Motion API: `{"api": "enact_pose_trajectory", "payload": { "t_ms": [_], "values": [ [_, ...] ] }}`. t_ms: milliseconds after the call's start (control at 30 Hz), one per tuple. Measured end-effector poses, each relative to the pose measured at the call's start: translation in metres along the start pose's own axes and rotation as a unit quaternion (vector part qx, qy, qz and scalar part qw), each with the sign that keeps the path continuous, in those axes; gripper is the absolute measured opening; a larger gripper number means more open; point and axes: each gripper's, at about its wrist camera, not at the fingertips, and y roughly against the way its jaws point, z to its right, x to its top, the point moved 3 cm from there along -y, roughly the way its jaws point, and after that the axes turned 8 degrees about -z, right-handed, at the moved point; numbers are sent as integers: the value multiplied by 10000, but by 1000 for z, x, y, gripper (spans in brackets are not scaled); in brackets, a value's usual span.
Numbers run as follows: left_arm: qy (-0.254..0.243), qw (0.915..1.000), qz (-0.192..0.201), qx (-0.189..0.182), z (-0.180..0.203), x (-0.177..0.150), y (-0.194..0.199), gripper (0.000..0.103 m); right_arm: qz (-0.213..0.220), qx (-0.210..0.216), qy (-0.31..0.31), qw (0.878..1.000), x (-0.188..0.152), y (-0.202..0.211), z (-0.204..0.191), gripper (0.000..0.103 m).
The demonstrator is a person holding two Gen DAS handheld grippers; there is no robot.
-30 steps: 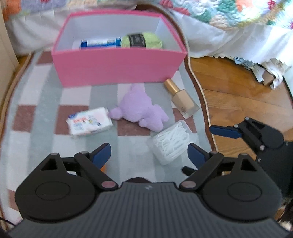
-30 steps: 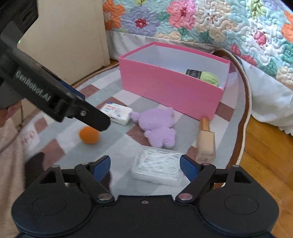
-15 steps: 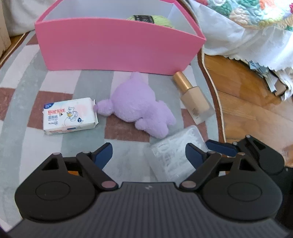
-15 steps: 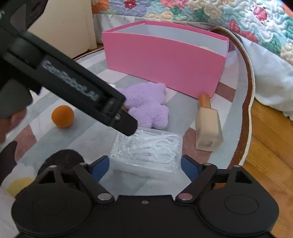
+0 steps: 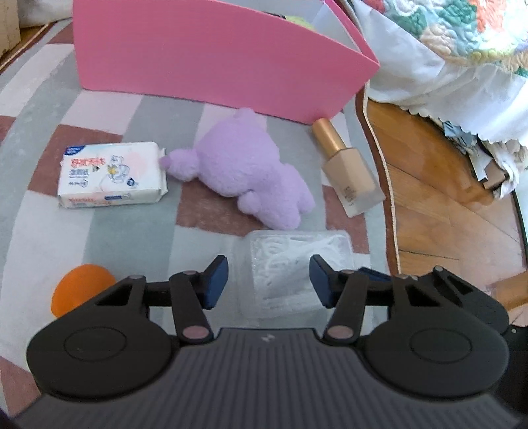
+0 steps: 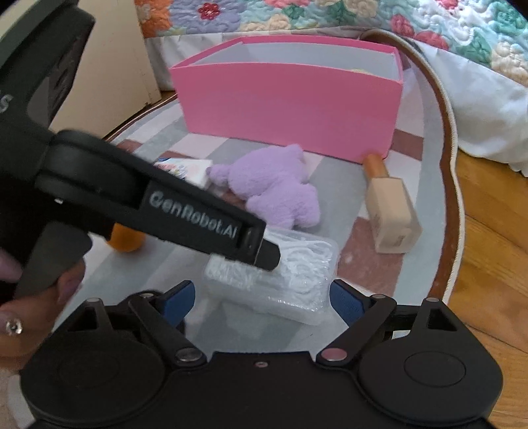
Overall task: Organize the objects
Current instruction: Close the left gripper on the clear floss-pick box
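Jaws of left hand-held gripper (image 5: 268,280) closing w/ clear floss-pick box (image 5: 298,264) between, not yet clamped; right hand-held gripper (image 6: 260,297) apart. Pink bin (image 5: 211,52) at 12 o'clock holds yarn; plush (image 5: 244,168), bottle (image 5: 349,171), tissue pack (image 5: 112,173), orange ball (image 5: 79,290) left on rug (image 5: 132,237).

Landmark: pink box (image 5: 211,52), open-topped, on checked rug.
Purple plush toy (image 5: 247,171) lies flat just in front of box.
Foundation bottle (image 5: 349,171), gold cap, lies on side, cap at box's front corner.
Tissue pack (image 5: 112,175) flat, front-left of box.
Clear floss-pick case (image 5: 290,267) farther out.
Orange ball (image 5: 82,287) farthest, left.
Green yarn (image 5: 298,21) inside box.
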Motion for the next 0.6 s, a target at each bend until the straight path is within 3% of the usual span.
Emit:
{"api": "enact_pose_trajectory", "payload": {
  "t_ms": [133, 300, 400, 500, 600],
  "values": [
    [198, 9994, -56, -275, -9, 1, -4, 54, -267, -109, -85, 9995, -3, -12, 4, 91],
    [352, 9971, -59, -676, -20, 3, -11, 54, -184, -173, -190, 9995, -2, -24, 13, 91],
    [250, 9973, -55, -684, -17, 5, -12, 52, -60, -93, -164, 9998, 2, -30, 11, 92],
    [140, 9982, -36, -581, -12, 3, -9, 51, -86, -319, 22, 9995, 2, -32, 1, 92],
    [0, 9988, -58, -477, -10, 2, 0, 50, -110, -271, -79, 9995, 0, -26, -1, 85]
  ]
}}
